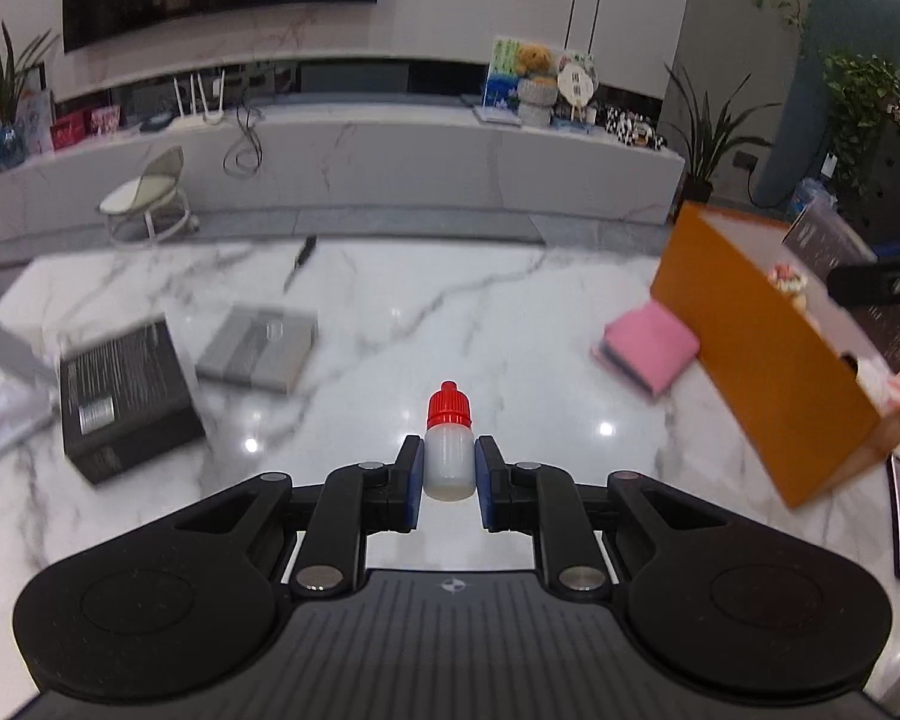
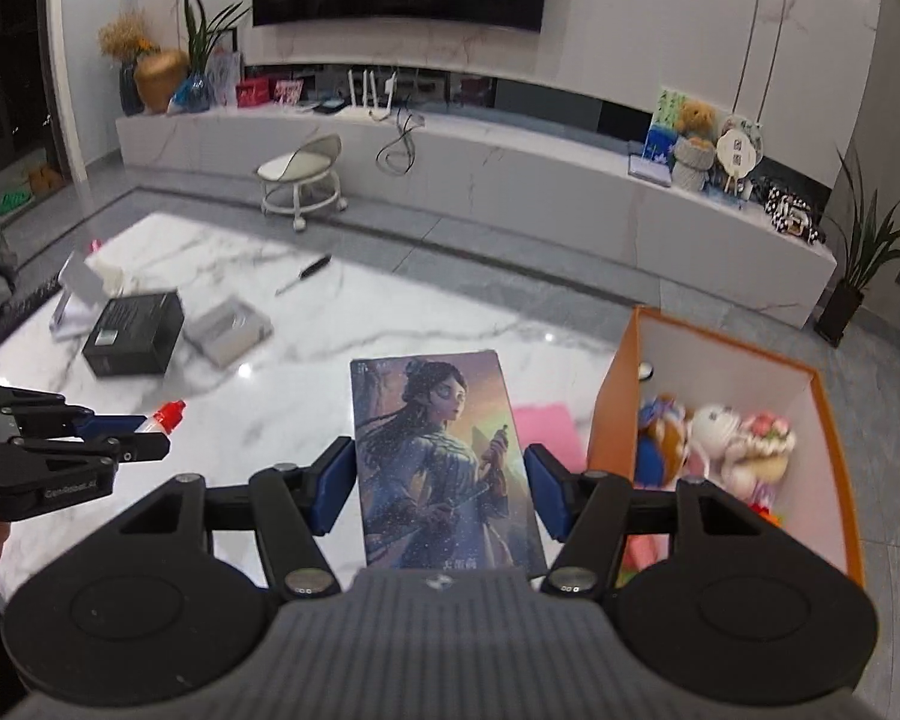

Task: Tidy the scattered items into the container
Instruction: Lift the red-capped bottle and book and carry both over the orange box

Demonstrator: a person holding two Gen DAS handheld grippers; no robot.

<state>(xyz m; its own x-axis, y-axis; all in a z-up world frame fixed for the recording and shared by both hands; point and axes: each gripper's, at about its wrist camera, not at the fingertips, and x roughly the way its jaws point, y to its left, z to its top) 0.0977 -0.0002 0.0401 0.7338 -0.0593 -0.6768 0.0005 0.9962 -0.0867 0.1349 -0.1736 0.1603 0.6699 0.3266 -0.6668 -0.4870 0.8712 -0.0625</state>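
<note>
**Bottle and picture card held above the marble table**

The small red-capped bottle [image 1: 448, 450] is clamped between the left gripper [image 1: 448, 471] pads, above the marble table [image 1: 390, 312], left of the orange box [image 1: 768, 360]. The right gripper [image 2: 438, 480] grips a picture card [image 2: 444, 462] by its edges, just beside the box, which holds plush toys [image 2: 732, 438]. A pink cloth [image 1: 651, 348] lies against the box; a black carton [image 1: 126, 396] lies well apart.

Black tongs [image 1: 449, 471], blue pads [image 1: 413, 480], ribbed grey housing.
</note>
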